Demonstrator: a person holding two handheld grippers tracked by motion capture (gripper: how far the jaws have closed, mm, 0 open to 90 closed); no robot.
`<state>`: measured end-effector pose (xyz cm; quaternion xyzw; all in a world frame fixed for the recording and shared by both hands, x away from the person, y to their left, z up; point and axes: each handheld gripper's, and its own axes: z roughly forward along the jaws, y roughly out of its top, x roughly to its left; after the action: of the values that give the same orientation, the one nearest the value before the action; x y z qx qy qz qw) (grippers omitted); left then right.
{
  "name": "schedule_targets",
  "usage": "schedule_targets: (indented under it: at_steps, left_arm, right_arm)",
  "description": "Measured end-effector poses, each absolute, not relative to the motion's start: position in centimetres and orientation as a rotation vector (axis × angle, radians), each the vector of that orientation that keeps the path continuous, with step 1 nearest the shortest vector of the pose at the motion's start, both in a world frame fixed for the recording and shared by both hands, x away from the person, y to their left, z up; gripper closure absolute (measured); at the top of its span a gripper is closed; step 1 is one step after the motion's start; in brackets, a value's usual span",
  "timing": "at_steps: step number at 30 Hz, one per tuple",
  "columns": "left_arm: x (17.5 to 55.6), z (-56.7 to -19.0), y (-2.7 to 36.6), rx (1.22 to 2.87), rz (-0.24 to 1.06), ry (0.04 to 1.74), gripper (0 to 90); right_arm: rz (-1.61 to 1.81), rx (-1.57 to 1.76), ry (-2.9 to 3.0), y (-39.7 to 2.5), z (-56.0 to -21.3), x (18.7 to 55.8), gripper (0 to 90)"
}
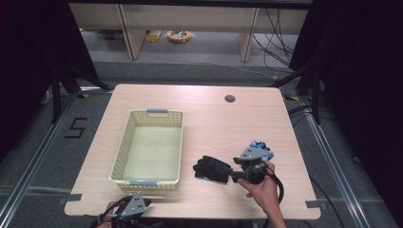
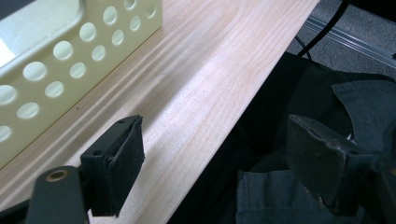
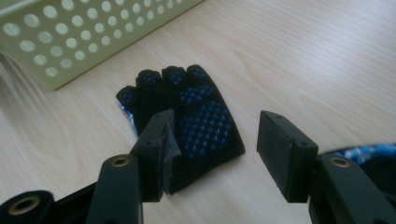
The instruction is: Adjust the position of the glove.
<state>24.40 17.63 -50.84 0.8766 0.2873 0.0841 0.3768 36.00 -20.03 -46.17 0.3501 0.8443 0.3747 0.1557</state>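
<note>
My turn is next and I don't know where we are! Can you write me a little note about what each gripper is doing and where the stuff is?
Left gripper: open, holds nothing, at the near table edge in front of the pale yellow perforated plastic basket.
Right gripper: open, jaws either side of the cuff end of the black fingerless glove with blue grip dots, not closed on it.
That glove lies flat on the light wooden table, right of the basket.
A blue patterned fabric item, maybe a second glove, lies behind the right gripper.
Done: nothing is in the basket.
Left: probably grip the glove and move both items into the basket.
</note>
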Motion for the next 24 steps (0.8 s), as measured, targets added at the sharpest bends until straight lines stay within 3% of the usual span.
schedule_targets:
  at_steps: [11,24]
  left_arm:
    - [24.4,-50.8,17.8,2.248,0.217,0.731,19.5]
    - [24.5,-50.8,17.7,2.257,0.217,0.708,19.5]
  right_arm:
    - [0.979,0.935,2.566,-17.3,-47.0,40.3,61.1]
    - [0.892,0.988,2.651,-16.2,-49.0,42.8,63.9]
